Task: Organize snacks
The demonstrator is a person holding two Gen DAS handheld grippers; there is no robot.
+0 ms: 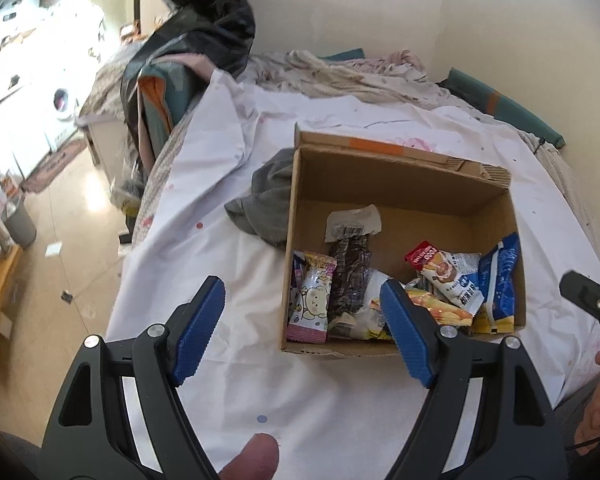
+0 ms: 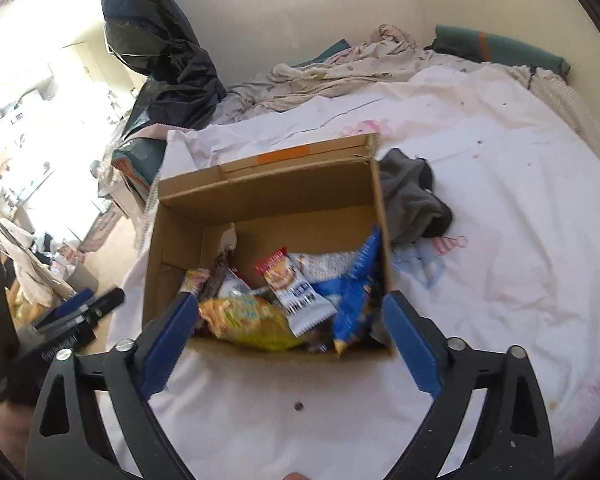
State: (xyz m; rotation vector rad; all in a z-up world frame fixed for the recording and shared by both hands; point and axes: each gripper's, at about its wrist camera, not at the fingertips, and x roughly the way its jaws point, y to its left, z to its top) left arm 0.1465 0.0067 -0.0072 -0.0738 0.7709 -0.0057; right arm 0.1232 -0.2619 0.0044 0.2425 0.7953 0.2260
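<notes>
While both jaws gape empty, snacks (image 2: 284, 304) lie in cardboard box (image 2: 180, 232), beyond right gripper (image 2: 290, 320).

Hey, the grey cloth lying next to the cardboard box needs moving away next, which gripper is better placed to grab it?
Probably the left gripper. The grey cloth lies against the cardboard box wall on that gripper's side, with bare sheet before it. The right gripper, also open, is centred on the box's near edge.

Grey cloth (image 1: 270, 204) lying crumpled beside the cardboard, white sheet (image 1: 228, 380) covering the bed, black plastic bag (image 2: 156, 56) slumping near the wall, washing machine (image 1: 62, 102) standing far off.
</notes>
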